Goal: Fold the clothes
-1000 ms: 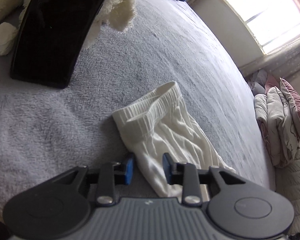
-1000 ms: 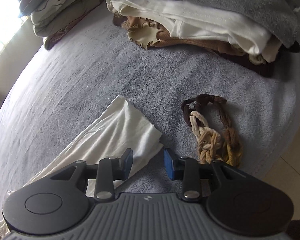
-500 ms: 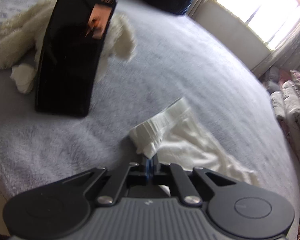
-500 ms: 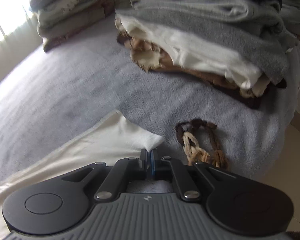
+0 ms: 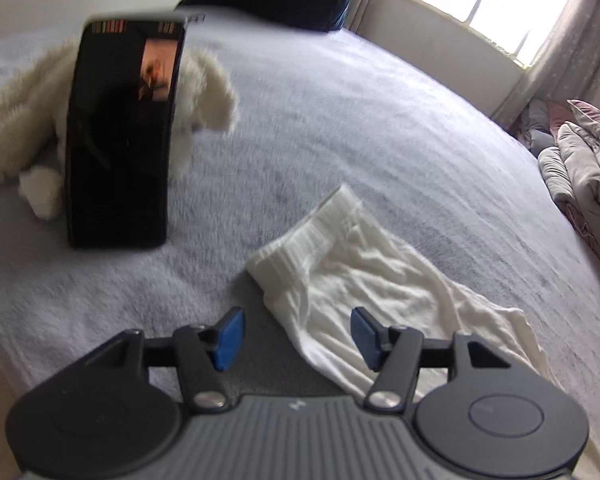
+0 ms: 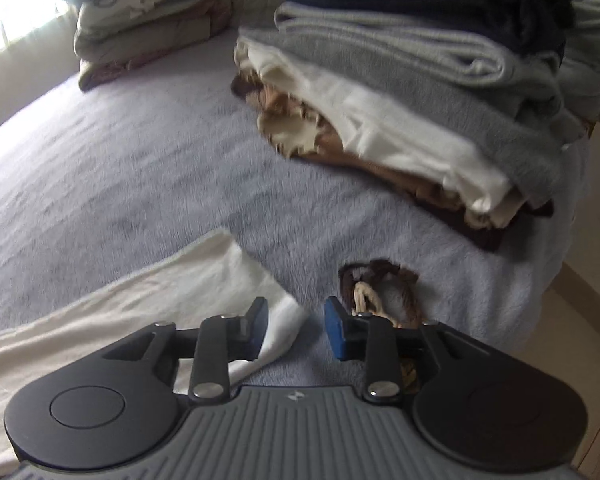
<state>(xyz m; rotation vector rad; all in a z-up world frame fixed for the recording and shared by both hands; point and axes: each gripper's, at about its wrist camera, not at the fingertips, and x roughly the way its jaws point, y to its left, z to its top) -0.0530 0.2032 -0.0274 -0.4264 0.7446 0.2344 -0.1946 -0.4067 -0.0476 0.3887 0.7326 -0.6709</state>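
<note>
A white pair of trousers (image 5: 364, 280) lies flat on the grey bed cover (image 5: 340, 128), its ribbed waistband toward the left wrist camera. My left gripper (image 5: 296, 338) is open just above the waistband corner, with the cloth lying under the gap and nothing pinched. In the right wrist view the trouser leg end (image 6: 204, 292) lies to the left. My right gripper (image 6: 296, 328) is open over the hem corner, its left finger above the cloth.
A black upright device (image 5: 120, 136) leans against a white plush toy (image 5: 16, 136) at the left. A brown and cream braided cord (image 6: 380, 292) lies beside my right gripper. A stack of folded clothes (image 6: 400, 92) sits beyond, with folded bedding (image 6: 148, 16) farther back.
Both grippers were open a second ago, shut on the trouser ends half a second ago, and now stand open again. The cloth lies back on the bed.
</note>
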